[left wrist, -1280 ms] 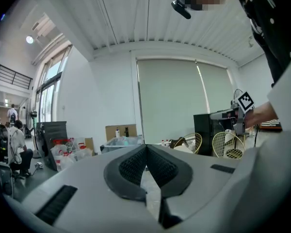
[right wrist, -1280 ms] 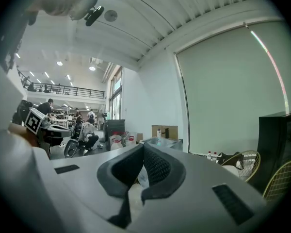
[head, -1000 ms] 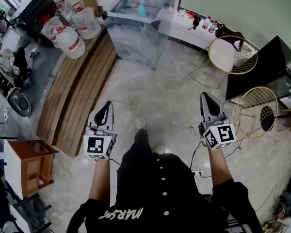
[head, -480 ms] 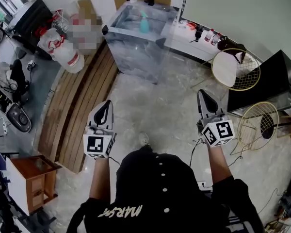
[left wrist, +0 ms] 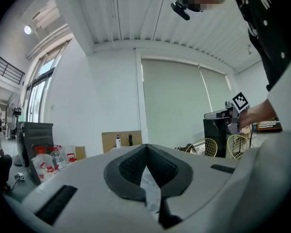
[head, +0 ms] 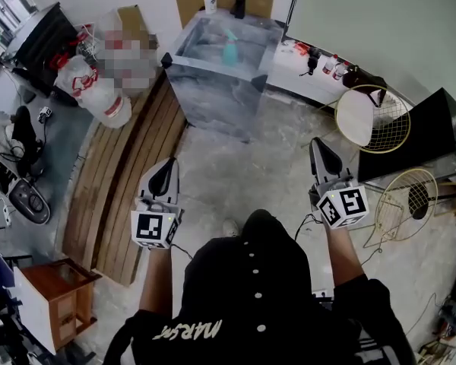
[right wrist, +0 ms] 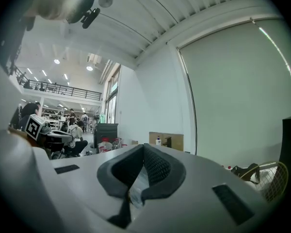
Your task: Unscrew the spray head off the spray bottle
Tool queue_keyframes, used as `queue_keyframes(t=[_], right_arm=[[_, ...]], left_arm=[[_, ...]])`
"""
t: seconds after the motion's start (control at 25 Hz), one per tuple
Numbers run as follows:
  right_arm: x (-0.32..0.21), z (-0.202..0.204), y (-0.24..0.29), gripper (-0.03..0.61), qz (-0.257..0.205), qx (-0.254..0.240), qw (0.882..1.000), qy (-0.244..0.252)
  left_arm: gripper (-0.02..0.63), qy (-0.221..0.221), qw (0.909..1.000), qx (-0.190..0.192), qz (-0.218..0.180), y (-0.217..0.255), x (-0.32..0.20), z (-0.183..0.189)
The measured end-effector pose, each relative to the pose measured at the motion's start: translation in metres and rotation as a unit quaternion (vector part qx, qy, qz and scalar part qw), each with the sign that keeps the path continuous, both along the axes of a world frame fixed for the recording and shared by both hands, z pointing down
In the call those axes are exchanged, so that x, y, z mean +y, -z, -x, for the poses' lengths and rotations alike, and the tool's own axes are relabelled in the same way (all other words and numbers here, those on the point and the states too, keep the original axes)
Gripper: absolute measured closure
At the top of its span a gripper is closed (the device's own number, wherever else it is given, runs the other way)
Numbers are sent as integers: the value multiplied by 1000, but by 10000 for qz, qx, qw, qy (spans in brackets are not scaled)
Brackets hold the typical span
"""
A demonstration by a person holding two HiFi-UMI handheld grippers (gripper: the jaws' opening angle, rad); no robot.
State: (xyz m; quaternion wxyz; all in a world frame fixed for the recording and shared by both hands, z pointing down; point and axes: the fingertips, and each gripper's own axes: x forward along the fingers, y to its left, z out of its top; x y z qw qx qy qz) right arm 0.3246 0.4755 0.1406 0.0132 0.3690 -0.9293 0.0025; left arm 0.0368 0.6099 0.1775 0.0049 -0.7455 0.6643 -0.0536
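Nothing is getting unscrewed yet: the left gripper [head: 164, 176] and right gripper [head: 324, 158] are hanging clenched and empty, with the spray bottle [head: 230, 51] standing well ahead on the table [head: 213, 97].

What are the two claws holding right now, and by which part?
Nothing. The left claw and the right claw are both shut with nothing between their jaws. The spray bottle stands untouched on the table ahead.
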Motion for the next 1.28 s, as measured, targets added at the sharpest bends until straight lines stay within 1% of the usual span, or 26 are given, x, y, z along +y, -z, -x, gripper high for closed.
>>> queue_keyframes(t=[0.24,0.36,0.52,0.72,0.92,1.04,1.12,1.28], right_arm=[[-36,13,-12,566,82,-1,9999,-104],[-64,24,-19,566,129,-4,9999,-90],[-109,44,-27,566,169,-46,9998,-1],[-182,67,-28,566,135,-122,9998,104],[-262,91,-25,566,245,-115,9995,164],[-305,105,-19,566,173,-60,9996,225],[-332,114,-18,566,140,-48,9995,279],[-383,129,-25,566,182,-14,9991,383]], left_arm=[[597,8,9999,9,150,-13,-34,16],[597,4,9999,-34,152,-18,-57,27],[597,157,9996,-57,219,-25,-94,50],[597,202,9994,-154,228,-22,-165,73],[597,146,9994,-249,210,-8,-241,86],[597,142,9995,-233,183,0,-283,96],[597,223,9993,-223,183,3,-312,106],[597,308,9995,-74,-6,2,-363,119]])
